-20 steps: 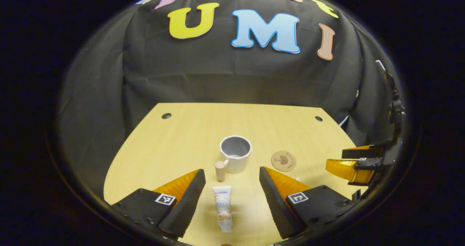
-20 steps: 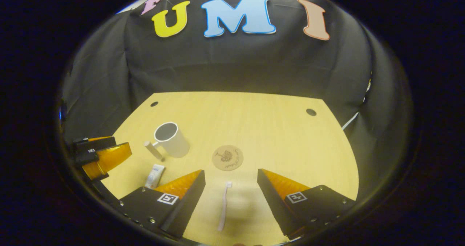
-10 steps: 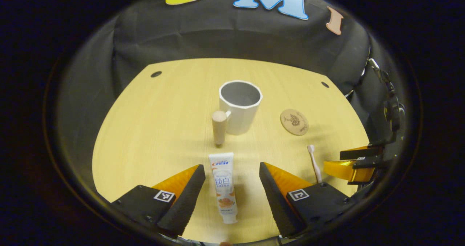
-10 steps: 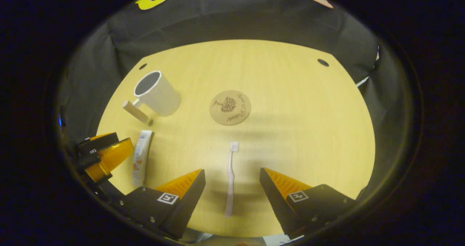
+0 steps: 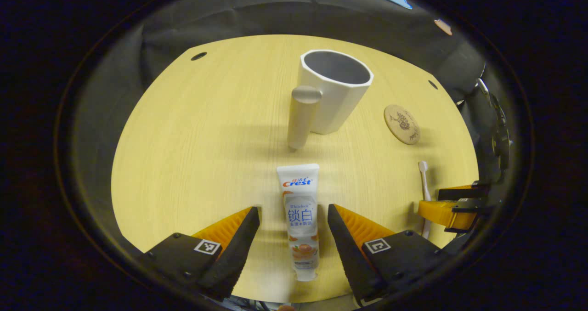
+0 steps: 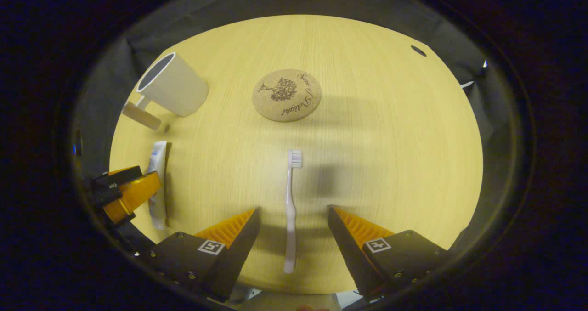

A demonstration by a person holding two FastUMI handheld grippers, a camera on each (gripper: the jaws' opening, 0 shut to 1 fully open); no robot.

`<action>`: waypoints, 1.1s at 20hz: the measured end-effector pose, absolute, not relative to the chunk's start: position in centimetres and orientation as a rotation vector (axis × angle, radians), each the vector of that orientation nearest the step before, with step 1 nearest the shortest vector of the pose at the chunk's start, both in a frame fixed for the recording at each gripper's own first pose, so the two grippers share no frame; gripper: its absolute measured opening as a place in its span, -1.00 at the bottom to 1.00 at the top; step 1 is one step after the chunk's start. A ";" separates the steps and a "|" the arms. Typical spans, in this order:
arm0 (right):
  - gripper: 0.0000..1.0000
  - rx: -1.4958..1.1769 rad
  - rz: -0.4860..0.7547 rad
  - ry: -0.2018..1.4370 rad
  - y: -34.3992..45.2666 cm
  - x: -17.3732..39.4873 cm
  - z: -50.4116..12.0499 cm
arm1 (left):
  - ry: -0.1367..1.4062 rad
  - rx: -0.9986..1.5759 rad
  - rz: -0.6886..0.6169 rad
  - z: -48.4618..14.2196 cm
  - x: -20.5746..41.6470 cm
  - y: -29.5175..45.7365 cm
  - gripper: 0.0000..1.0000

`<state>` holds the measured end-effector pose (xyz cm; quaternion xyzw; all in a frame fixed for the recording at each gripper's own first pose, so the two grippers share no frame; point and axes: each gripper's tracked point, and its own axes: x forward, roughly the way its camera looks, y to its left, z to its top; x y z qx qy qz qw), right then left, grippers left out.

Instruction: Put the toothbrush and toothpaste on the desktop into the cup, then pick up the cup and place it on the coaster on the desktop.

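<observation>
Two grippers have come down toward the pale wooden desktop [image 6: 390,132] over the last second; both views now look steeply onto it, and the objects sit larger and closer than before.

Left gripper [image 5: 293,230]: jaws wide, straddling the white toothpaste tube with orange print [image 5: 299,219], which lies flat on the desktop, one finger on each side. No contact visible yet. White cup with a cylindrical wooden handle [image 5: 333,90] stands upright at 12 o'clock from the tube, apart from it, interior apparently empty.

Right gripper [image 6: 293,230]: jaws wide, straddling the handle of the white toothbrush [image 6: 291,210], bristle end pointing to 12 o'clock. Round cork coaster with a tree print [image 6: 286,95] lies beyond the bristles, bare. In this view the cup sits at 10 o'clock and the left gripper at 9 o'clock, beside the tube.

Judgement: both approaches appear nearly complete and centred; next step is likely closing on each item. Nothing is in the cup; cup is off the coaster.
</observation>
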<state>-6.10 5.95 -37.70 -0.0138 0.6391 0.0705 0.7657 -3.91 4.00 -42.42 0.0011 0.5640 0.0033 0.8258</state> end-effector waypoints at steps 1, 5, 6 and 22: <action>0.89 -0.037 0.147 1.406 5.8 -6.3 -38.1 | 1.220 0.009 0.015 -42.4 -3.9 4.2 0.92; 0.87 -0.053 0.124 1.428 5.6 -5.8 -38.3 | 1.301 0.011 0.048 -41.9 -3.9 4.9 0.94; 0.87 -0.058 0.115 1.443 5.6 -5.8 -38.4 | 1.308 0.025 0.055 -41.2 -3.5 5.1 0.94; 0.00 -0.061 0.066 1.627 5.7 -6.6 -38.4 | 1.433 0.118 -0.021 -30.1 5.3 -0.5 0.04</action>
